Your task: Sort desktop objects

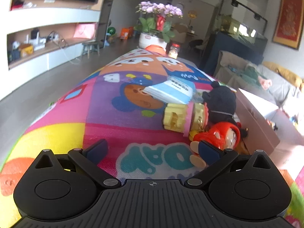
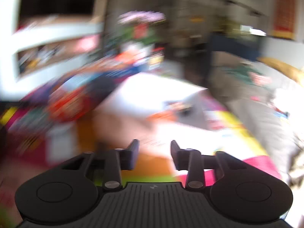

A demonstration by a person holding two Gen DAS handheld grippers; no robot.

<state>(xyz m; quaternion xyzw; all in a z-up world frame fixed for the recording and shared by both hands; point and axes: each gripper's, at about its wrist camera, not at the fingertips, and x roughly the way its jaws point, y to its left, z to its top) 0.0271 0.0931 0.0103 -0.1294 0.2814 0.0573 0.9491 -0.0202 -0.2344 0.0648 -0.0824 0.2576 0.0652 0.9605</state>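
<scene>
My left gripper is wide open and empty, low over a colourful cartoon mat. Ahead and to its right lie a red doll, a yellow and pink toy, a black plush toy and a light blue packet. The right fingertip sits just in front of the red doll. The right wrist view is heavily blurred. My right gripper is partly open with nothing between its fingers, over an open pinkish box with a white inside.
The pinkish box stands at the mat's right edge beside the toys. A white pot of purple flowers and a small jar stand at the far end. Shelves run along the left wall, a sofa on the right.
</scene>
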